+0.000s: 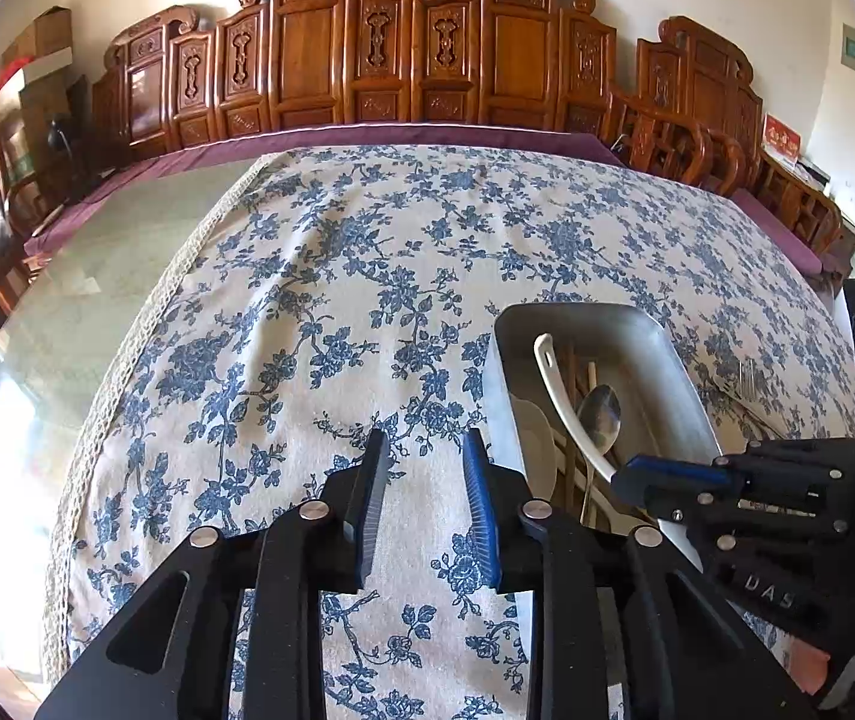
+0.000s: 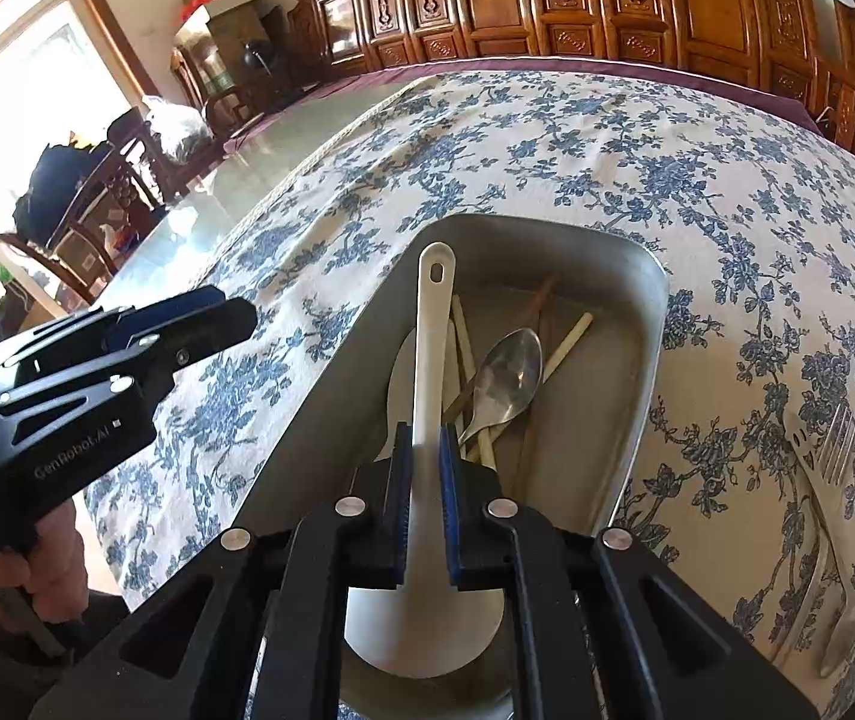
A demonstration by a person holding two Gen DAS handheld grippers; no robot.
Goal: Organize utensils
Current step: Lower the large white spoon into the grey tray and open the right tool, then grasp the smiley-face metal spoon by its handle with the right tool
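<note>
Between my right gripper's (image 2: 425,450) blue pads (image 2: 450,468) I am pinching the handle of a white ladle-like spoon (image 2: 431,360), its jaws narrowed onto it and its broad bowl sitting just under the camera. That spoon is lying lengthwise in the metal tray (image 2: 619,276), handle tip pointing at the far wall of the tray. Beside it in the tray a steel spoon (image 2: 508,378) is resting across several wooden chopsticks (image 2: 568,339). Outside the tray, on the blue floral tablecloth (image 2: 547,138) to its right, two forks (image 2: 829,468) are lying side by side. I am keeping my left gripper (image 1: 424,456) over bare cloth just left of the tray, jaws standing wide apart with nothing between them. Beyond the table, carved wooden chairs (image 1: 367,48) are lining the wall.
</note>
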